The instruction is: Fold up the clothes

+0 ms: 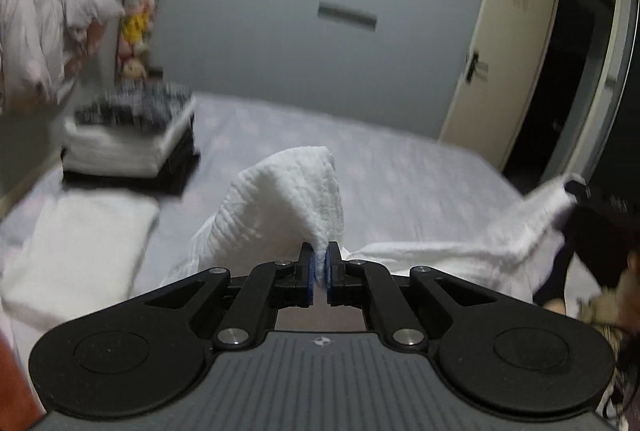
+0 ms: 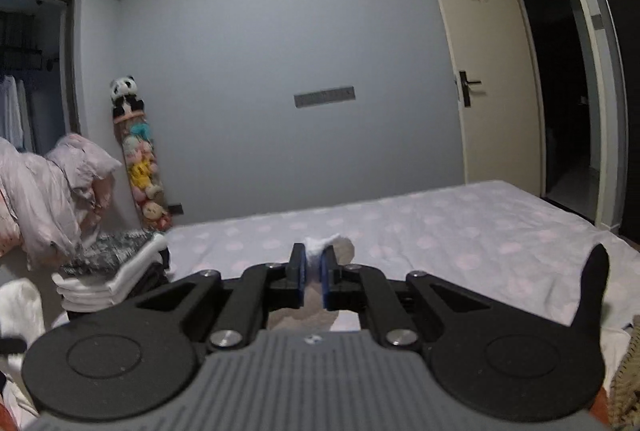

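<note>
I see a white ribbed cloth garment [image 1: 288, 199] lifted off the bed with the pale lilac spotted sheet [image 1: 400, 167], its fabric peaking above my left gripper [image 1: 321, 263] and trailing right toward my right gripper [image 1: 576, 187] at the frame's edge. Only the left wrist view shows that full span, plus a flat white folded piece [image 1: 80, 243] on the sheet. The right wrist view shows just a small white tuft and the open cream door [image 2: 492, 71]. A stack of folded white and dark clothes [image 2: 108, 279] sits at the left. Both grippers are nearly closed, each pinching the white cloth between blue pads [image 2: 325, 279]
</note>
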{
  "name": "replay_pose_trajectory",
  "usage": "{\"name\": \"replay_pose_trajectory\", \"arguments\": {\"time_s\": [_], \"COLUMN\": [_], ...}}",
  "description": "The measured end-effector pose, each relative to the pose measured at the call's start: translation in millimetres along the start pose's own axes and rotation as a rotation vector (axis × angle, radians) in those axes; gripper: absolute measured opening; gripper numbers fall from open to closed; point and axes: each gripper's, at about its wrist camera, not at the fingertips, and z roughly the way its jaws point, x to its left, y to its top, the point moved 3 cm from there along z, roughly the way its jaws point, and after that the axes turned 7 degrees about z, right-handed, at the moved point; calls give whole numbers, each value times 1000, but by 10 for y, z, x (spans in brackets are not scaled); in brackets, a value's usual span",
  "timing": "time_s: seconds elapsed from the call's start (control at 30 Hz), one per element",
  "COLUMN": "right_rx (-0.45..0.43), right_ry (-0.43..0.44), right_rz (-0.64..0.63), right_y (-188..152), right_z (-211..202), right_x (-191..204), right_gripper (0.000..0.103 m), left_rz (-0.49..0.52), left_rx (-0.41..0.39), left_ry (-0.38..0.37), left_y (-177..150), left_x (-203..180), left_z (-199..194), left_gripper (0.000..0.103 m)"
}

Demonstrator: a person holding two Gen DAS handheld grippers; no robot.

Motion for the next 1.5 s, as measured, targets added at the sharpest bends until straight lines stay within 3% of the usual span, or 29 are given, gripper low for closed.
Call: {"name": "replay_pose_trajectory", "arguments": {"time_s": [0.23, 0.33, 0.53, 0.7, 0.83, 0.93, 1.13, 1.37, 1.5], "right_rx": [231, 307, 416, 458, 443, 422, 354, 443, 522], "right_ry": [-153, -217, -314, -373, -405, -391, -365, -245, -195], "right_rz": [-9, -1, -22, -47, -48, -29, -35, -34, -65], "right_y": [-696, -1007, -1436, -1462, -1409, -1331, -1091, -1162, -1368], "right_z": [157, 141, 46, 1, -25, -53, -98, 178, 401], "right_x": [-308, -435, -547, -651, -703, -687, -594, -345, -181], "right_gripper": [9, 9, 11, 15, 16, 29, 38, 47, 51], "left_rz": [-1, 8, 34, -2, -34, -56, -69, -9, 23], "left_rx": [302, 349, 284, 189, 152, 143, 138, 187, 238], "left_ry": [-51, -61, -82, -79, -26, 21, 80, 95, 39], "left_y": [-879, -974, -940, -807, -684, -628, -541, -511, -590], "left_x": [-177, -144, -109, 66, 240, 365, 536, 526, 437], "left_z": [404, 455, 304, 105, 45, 52, 128, 466, 748], "left_gripper": [11, 22, 51, 54, 54, 54, 55, 61, 63]}}
